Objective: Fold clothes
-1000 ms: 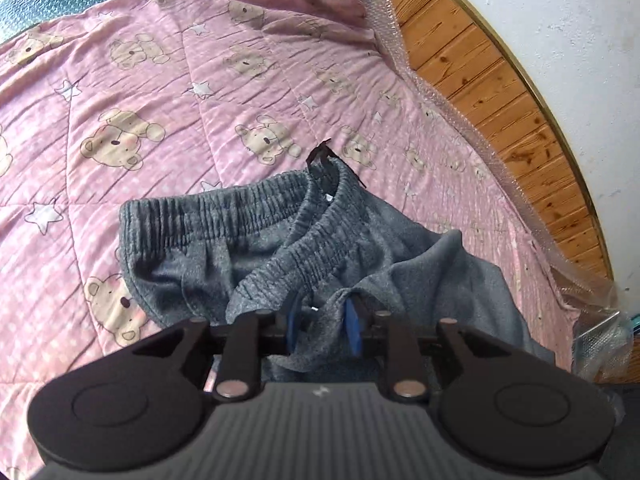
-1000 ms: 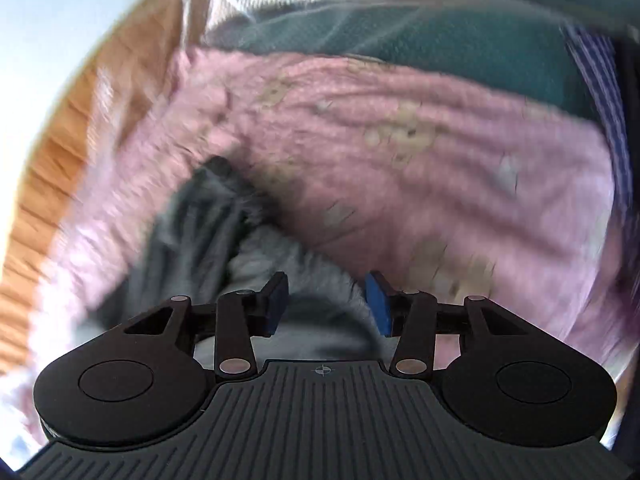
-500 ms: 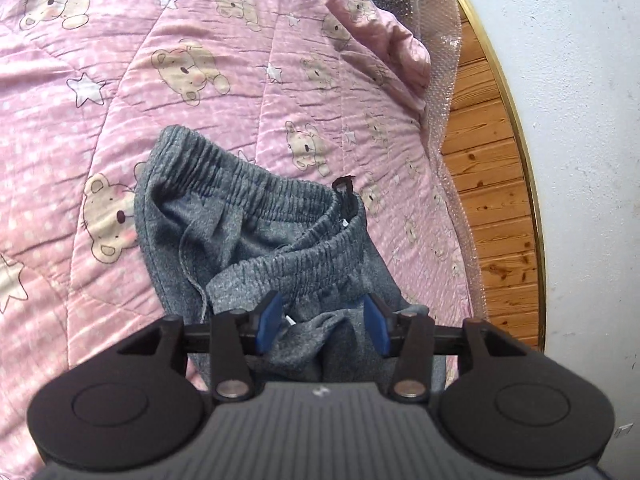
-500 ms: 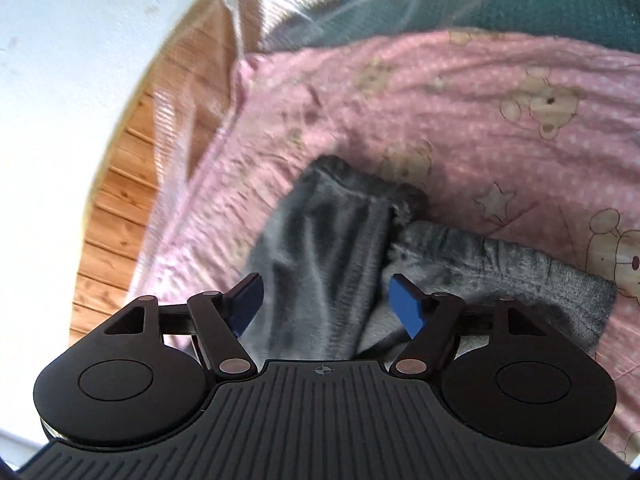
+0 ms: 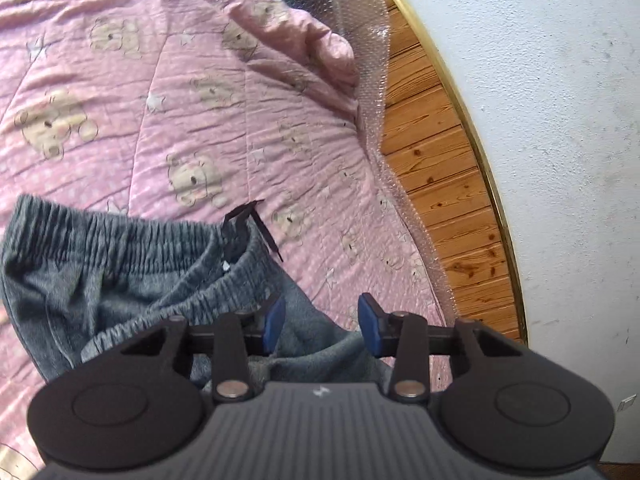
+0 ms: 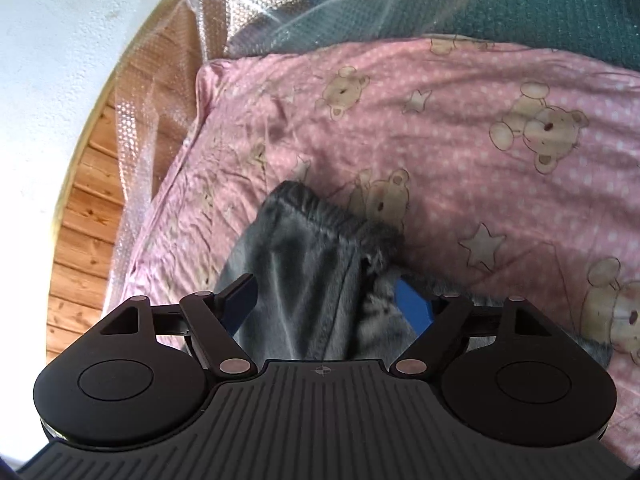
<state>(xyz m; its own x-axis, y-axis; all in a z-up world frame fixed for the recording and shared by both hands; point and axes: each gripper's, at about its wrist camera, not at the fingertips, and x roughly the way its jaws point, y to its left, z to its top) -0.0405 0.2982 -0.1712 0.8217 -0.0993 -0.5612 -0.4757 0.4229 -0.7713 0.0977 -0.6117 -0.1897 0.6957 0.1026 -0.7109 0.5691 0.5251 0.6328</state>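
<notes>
Left wrist view shows your left gripper (image 5: 320, 322) low over the grey sweatpants (image 5: 132, 280), which lie crumpled on the pink bear-print quilt (image 5: 160, 100). Its blue pads (image 5: 276, 318) stand partly apart after just closing a little, and grey cloth lies under the gap, but neither pad presses on it, so you hold nothing there. The elastic waistband (image 5: 120, 236) runs across the left side, with a black drawstring (image 5: 240, 224) sticking out at its far right end. To the right, bubble wrap (image 5: 372, 92) edges the quilt, then a wooden floor (image 5: 444, 184) and a white wall (image 5: 560, 140). In the right wrist view, your right gripper (image 6: 328, 302) has its jaws spread wide, having just been opening, and a pant leg (image 6: 304, 272) runs between them toward its cuff (image 6: 320, 208) farther off; the pads stand clear of the cloth on both sides. Beyond the quilt's far edge lies a dark green blanket (image 6: 500, 12).
</notes>
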